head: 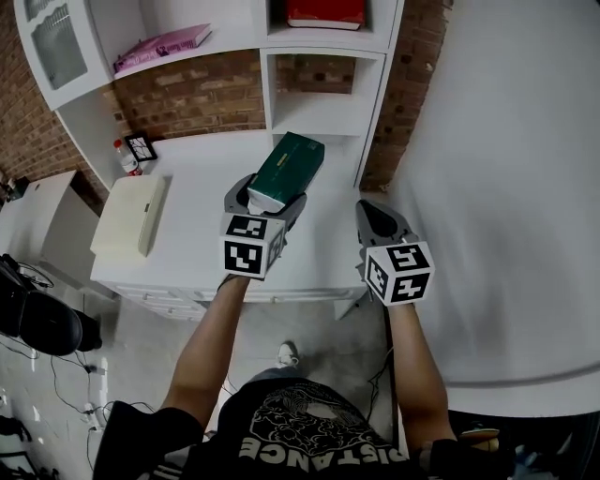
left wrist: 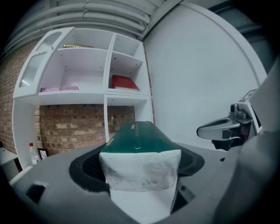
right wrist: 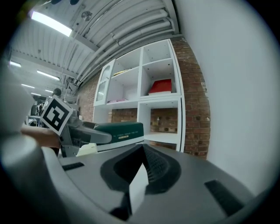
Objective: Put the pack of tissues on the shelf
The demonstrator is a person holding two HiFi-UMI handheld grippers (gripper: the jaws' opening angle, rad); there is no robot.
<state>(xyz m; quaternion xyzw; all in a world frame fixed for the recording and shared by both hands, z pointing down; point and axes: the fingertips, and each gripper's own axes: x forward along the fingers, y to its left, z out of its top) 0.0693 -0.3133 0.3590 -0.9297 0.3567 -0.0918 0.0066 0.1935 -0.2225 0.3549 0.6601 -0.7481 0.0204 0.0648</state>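
The left tongs (head: 266, 199) are grasping the green pack of tissues (head: 289, 167), holding it above the white bench (head: 192, 246), facing the shelf (head: 317, 120). The right tongs (head: 378, 221) are hanging clenched and empty. The pickup looks done, and the placing is yet to come.

Grey left gripper (head: 271, 193) and right gripper (head: 372, 206); black printed T-shirt (head: 309, 427).

We see a pink book (head: 161, 45) at eleven o'clock and a red box (head: 325, 13) at twelve. At ten, a small bottle (head: 126, 157) stands just beside a framed picture (head: 142, 146). At nine, a cream pad (head: 129, 214) lies flat on the bench (head: 206, 178).
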